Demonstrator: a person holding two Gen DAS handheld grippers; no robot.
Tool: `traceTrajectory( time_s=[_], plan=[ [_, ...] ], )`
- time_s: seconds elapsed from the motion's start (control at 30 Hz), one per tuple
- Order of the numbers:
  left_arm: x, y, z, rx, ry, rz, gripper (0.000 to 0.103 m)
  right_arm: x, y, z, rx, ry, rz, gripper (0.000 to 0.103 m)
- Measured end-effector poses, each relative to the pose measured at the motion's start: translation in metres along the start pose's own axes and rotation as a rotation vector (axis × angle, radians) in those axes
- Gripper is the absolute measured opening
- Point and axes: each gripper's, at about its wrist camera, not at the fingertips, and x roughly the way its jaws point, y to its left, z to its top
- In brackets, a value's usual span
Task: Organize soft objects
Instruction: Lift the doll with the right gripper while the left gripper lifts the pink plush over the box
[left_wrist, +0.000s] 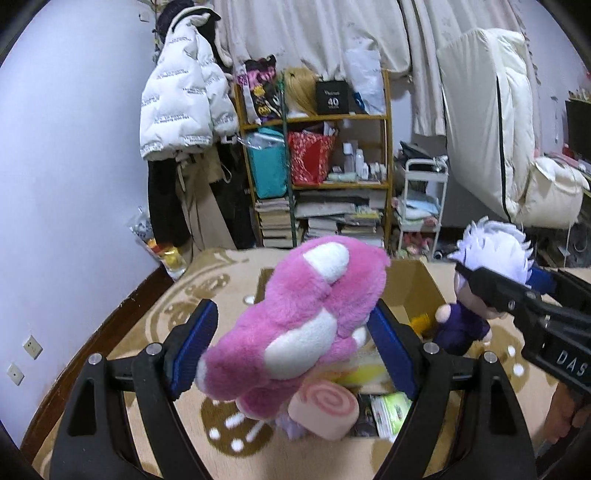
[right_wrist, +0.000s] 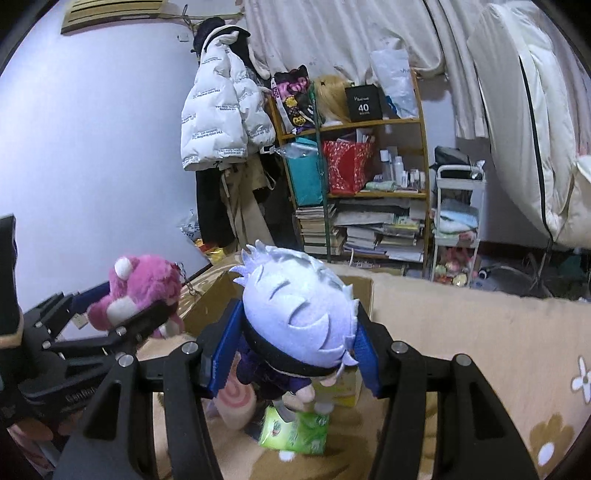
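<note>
Left gripper (left_wrist: 288, 343): clamping the pink plush bear (left_wrist: 295, 317), hanging above the cardboard box (left_wrist: 413, 291).
Right gripper (right_wrist: 291, 354): squeezing the white-haired plush doll (right_wrist: 299, 314) over the box.
Handling: both looking light, squashy; gripping mid-body is seeming safest.

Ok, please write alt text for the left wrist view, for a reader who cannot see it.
The left gripper holds a pink plush bear above an open cardboard box on a beige blanket. At right, the right gripper holds a white-haired doll.

Pink plush (left_wrist: 295, 317), white-haired doll (right_wrist: 299, 317), aloft
</note>
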Motion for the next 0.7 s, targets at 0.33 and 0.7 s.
traceTrajectory(
  time_s=[0.33,0.7],
  plan=[
    [0.022,0.023,0.019,-0.059,-0.017,0.038,0.082,0.025,-0.009,0.016,-0.006,-0.030,-0.024,0.060],
    [0.044,0.034,0.025,-0.092,-0.053,0.035,0.082,0.049,-0.014,0.024,-0.034,-0.050,-0.046,0.060]
  ],
)
